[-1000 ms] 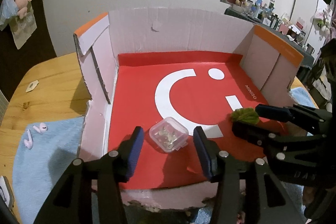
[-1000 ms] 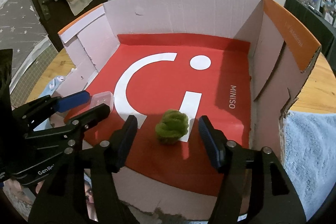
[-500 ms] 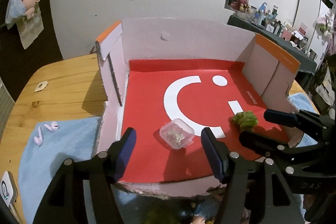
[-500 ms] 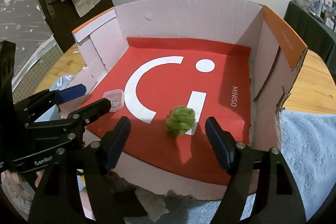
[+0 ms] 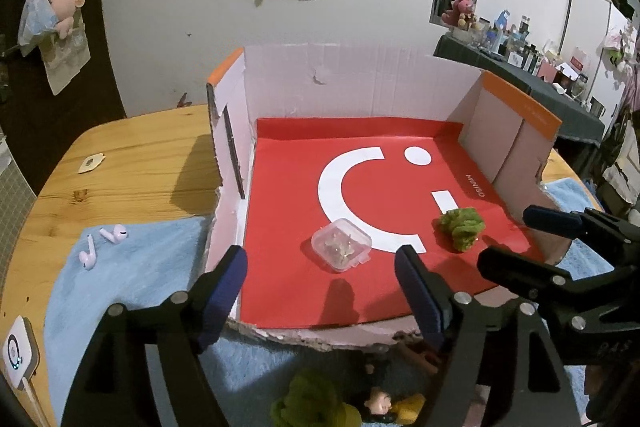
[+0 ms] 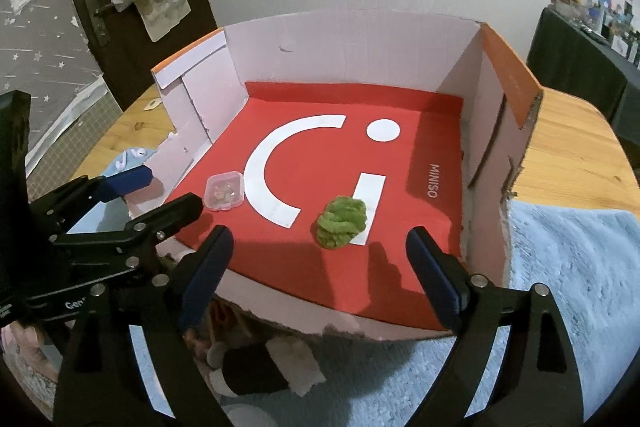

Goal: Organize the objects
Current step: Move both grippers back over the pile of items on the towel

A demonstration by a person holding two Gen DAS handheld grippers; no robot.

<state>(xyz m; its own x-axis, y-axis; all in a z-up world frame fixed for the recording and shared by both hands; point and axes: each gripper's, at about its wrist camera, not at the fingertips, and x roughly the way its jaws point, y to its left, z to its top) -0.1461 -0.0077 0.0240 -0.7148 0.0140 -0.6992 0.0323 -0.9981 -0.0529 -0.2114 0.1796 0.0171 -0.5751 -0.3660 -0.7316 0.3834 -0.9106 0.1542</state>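
Note:
A small clear plastic case [image 5: 341,245] [image 6: 224,191] and a green fuzzy ball [image 5: 461,223] [image 6: 341,221] lie on the red floor of an open cardboard box [image 5: 360,87] [image 6: 352,43]. My left gripper [image 5: 320,281] hovers over the box's near edge, just short of the clear case; its jaws are opening with nothing between them. My right gripper [image 6: 320,267] hangs the same way short of the green ball, jaws opening and empty. Each gripper also shows at the side of the other's view.
The box stands on a wooden table [image 5: 132,155] with a blue towel [image 5: 120,279] [image 6: 560,267]. Two white earbuds [image 5: 100,245] lie on the towel to the left, a small white device [image 5: 18,351] at its corner. Toys [image 5: 340,407] lie below the box's front edge.
Both grippers opened wider and drew back and up from the box; the clear case and the green ball stay where they lay on the red floor.

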